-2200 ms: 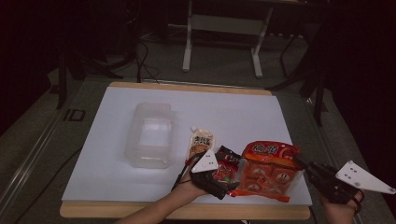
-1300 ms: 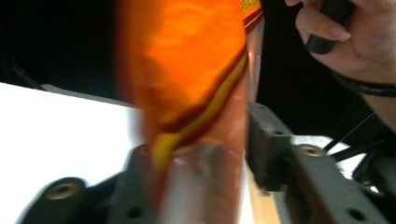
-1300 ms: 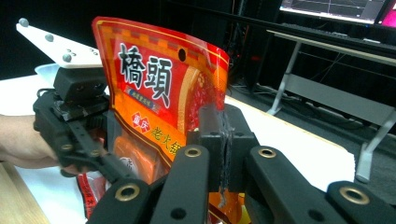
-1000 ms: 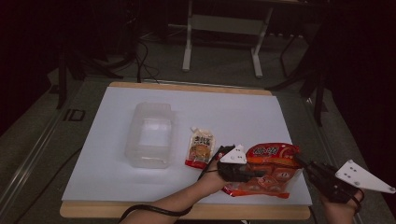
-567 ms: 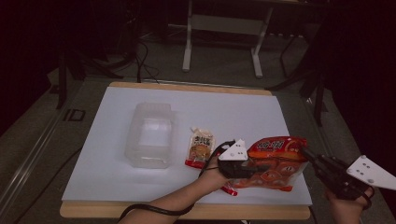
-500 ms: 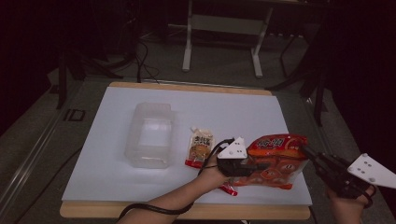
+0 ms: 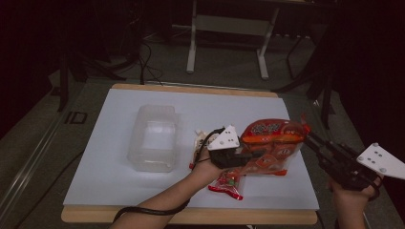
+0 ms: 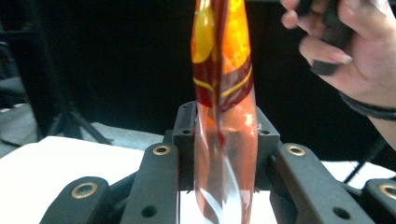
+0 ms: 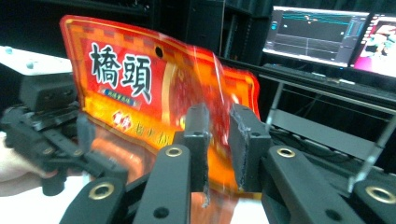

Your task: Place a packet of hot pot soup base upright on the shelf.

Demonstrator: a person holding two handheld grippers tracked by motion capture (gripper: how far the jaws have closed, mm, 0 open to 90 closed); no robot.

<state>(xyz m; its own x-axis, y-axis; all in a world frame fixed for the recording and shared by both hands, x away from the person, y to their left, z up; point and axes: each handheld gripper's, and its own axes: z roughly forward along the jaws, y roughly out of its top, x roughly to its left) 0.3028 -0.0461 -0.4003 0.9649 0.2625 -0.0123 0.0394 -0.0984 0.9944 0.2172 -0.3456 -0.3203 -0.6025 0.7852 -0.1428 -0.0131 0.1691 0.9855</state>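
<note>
The big red-and-orange snack bag [image 7: 271, 148] is up off the table, right of centre in the high view, standing on edge between the two grippers. In the left gripper view it rises edge-on straight up the middle of the frame [image 8: 224, 116], and the left gripper [image 8: 225, 140] has its jaws clamped on the bag's lower edge. From above, that left gripper [image 7: 248, 156] sits just left of the bag, a hand wrapped around it. Over to the right gripper view: the bag's printed face [image 9: 154, 93] spreads across the left and centre, and the right gripper [image 9: 218, 149] has its two pads standing a narrow gap apart at the bag's lower right corner; whether they truly pinch the foil, I cannot tell. In the high view the right gripper [image 7: 315, 143] reaches in from the lower right, its tips at the bag's right edge. Beneath the bag, a small red packet [image 7: 228, 180] lies flat on the white table [image 7: 119, 181]. Just left of the hand, a pale sachet [image 7: 198, 141] peeks out, and farther left sits a clear plastic container [image 7: 154, 138], well apart from the bag.
</note>
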